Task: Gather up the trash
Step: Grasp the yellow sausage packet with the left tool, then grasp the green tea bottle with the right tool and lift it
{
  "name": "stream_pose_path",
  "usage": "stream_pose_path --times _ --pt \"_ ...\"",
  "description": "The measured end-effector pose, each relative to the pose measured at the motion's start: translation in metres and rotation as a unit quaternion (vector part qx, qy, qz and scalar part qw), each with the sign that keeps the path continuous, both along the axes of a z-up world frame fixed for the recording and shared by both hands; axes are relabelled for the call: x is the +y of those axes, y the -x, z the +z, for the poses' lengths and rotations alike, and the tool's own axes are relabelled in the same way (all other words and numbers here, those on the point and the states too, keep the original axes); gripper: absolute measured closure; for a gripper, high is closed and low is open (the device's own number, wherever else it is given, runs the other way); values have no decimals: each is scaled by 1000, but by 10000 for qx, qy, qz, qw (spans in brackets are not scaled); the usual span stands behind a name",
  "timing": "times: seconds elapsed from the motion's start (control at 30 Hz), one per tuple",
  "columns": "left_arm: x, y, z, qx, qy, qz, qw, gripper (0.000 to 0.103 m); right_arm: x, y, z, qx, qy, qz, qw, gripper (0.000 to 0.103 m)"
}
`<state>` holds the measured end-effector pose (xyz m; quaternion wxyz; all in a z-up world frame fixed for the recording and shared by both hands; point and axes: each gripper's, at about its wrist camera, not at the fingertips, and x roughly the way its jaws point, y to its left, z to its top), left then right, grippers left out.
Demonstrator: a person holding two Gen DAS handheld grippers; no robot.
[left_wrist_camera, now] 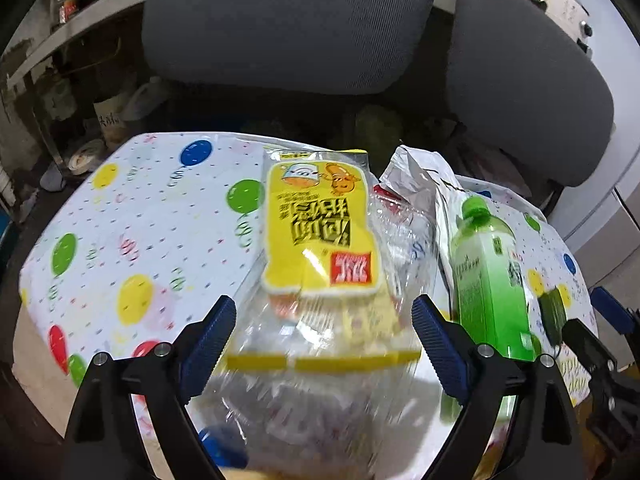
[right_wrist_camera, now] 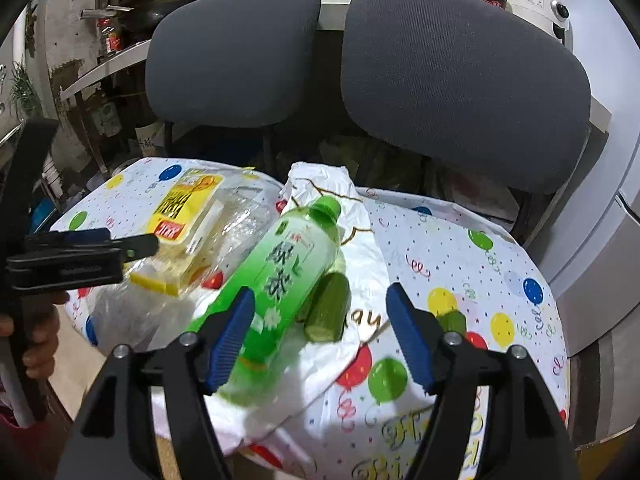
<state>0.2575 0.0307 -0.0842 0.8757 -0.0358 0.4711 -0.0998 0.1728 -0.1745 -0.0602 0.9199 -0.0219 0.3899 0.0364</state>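
A yellow snack wrapper [left_wrist_camera: 316, 232] in crumpled clear plastic lies on the balloon-print tablecloth [left_wrist_camera: 140, 220]. My left gripper [left_wrist_camera: 324, 340] stands open around its near end, and the pads do not press on it. To the right, a green tea bottle [right_wrist_camera: 288, 272] lies on a white plastic bag [right_wrist_camera: 360, 248], with a cut cucumber piece [right_wrist_camera: 328, 308] beside it. My right gripper [right_wrist_camera: 320, 336] is open just above the bottle's base, its left finger over the bottle. The left gripper [right_wrist_camera: 136, 250] shows side-on in the right wrist view, over the wrapper [right_wrist_camera: 180, 216]. The bottle [left_wrist_camera: 488, 272] also shows in the left wrist view.
Two grey chair backs [right_wrist_camera: 460, 80] stand close behind the round table. Shelves with jars and clutter fill the left background [right_wrist_camera: 108, 40]. A white appliance [right_wrist_camera: 536, 0] sits at the top right. A hand [right_wrist_camera: 40, 340] holds the left tool at the table's left edge.
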Motion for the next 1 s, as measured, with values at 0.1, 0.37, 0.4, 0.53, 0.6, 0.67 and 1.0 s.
stream_pose_path --times 0.1,0.37,0.4,0.53,0.6,0.67,1.0 --pt "-7 -18 -9 131 13 10 9999 14 -1 -11 -2 -38 -56 -77 9999 36" --pt "-20 -44 -26 213 -217 70 9995 16 0 -33 -14 82 -335 29 9994 36" --pt "-21 -46 -27 220 -241 61 9994 17 0 -35 -16 106 -366 37 9993 36" --pt "-26 -47 -30 146 -422 52 9990 42 -2 -36 -19 162 -460 32 9988 36" --pt "-28 -45 -28 89 -430 -7 9990 68 -3 -35 -19 172 -486 35 9987 36" --pt "-28 -42 -22 -68 -447 14 9990 95 -2 -32 -17 160 -499 51 9986 36" --pt "1 11 40 -869 -322 171 9955 100 18 -18 -8 203 -540 185 9982 24"
